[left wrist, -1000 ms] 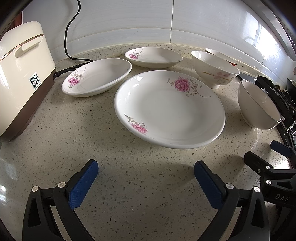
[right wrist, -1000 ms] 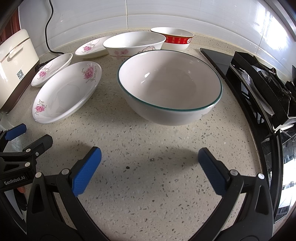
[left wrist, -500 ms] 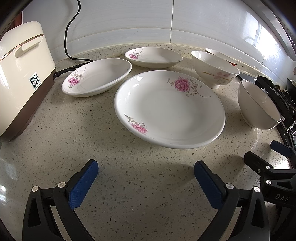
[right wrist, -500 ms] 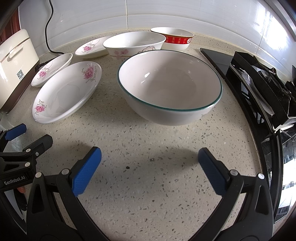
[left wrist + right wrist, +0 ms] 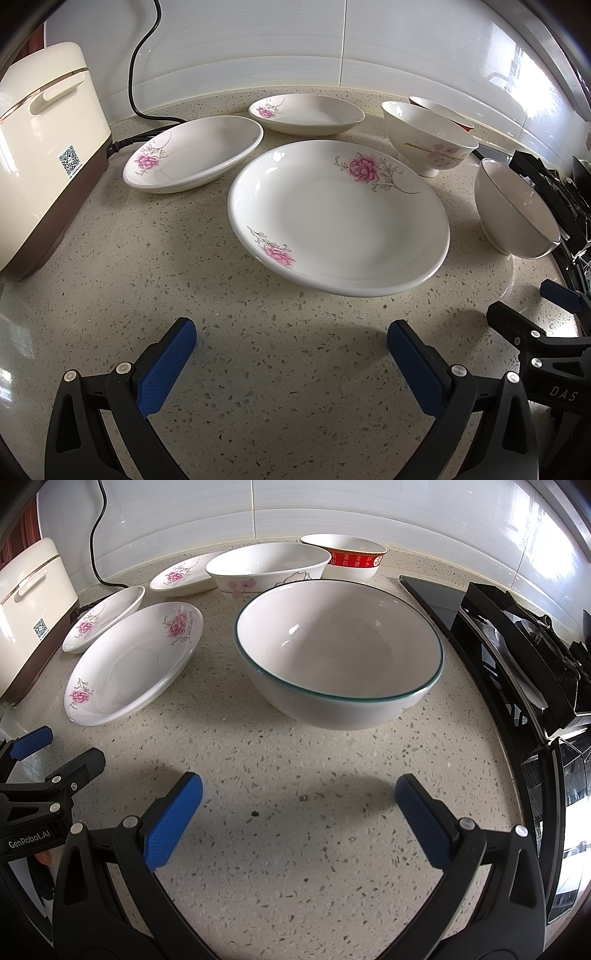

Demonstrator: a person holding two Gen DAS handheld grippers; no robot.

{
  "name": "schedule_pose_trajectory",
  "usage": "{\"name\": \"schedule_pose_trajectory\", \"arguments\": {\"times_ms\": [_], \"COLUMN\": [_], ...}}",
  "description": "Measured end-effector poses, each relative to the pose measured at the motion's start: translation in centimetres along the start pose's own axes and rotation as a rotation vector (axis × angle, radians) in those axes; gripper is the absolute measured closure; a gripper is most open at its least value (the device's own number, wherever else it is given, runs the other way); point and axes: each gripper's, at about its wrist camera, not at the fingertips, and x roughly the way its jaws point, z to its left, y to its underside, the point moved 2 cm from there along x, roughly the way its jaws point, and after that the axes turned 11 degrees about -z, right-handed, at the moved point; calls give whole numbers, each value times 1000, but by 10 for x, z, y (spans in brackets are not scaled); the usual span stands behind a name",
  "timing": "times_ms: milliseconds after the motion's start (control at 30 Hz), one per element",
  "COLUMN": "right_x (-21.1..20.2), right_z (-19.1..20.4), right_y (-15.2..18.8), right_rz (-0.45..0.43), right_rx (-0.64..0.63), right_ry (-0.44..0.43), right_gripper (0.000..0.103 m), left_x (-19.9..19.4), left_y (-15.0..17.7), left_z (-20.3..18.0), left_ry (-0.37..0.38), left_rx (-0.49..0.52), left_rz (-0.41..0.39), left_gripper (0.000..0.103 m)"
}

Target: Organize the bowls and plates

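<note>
Your left gripper (image 5: 291,343) and right gripper (image 5: 299,805) both hover wide apart and empty above the speckled counter (image 5: 295,757). Beyond them sit three flowered plates (image 5: 338,218) and three bowls (image 5: 340,653), all unstacked. A rice cooker (image 5: 44,147) stands left, a stove (image 5: 517,646) right, before a white tiled wall (image 5: 332,509).

Home kitchen, speckled stone countertop (image 5: 110,258), white tiled backsplash (image 5: 258,40), rice cooker (image 5: 40,147), gas stove (image 5: 517,646)

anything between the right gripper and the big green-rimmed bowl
No dish or tool: in the right wrist view, only bare speckled stone countertop with a few small dark crumbs separates the open right gripper from the large white green-rimmed bowl.
</note>
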Motion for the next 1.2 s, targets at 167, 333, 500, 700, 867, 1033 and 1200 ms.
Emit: {"name": "schedule_pose_trajectory", "arguments": {"times_ms": [167,333,500,700,867,1033,1200], "right_x": [0,0,0,0,0,4,-6], "right_z": [0,0,0,0,0,3,12], "right_y": [0,0,0,0,0,-3,-6], "right_rz": [0,0,0,0,0,43,-1], "right_rx": [0,0,0,0,-1,-13,82], "right_ry": [0,0,0,0,0,-23,-187], "right_gripper": [0,0,0,0,0,0,0], "left_x": [0,0,0,0,-1,-1,-2], "left_y": [0,0,0,0,0,-1,-12], "left_z": [0,0,0,0,1,7,37], "left_ry": [0,0,0,0,13,84,164], "left_rx": [0,0,0,0,10,74,-82], "left_rz": [0,0,0,0,1,42,25], "left_gripper": [0,0,0,0,0,0,0]}}
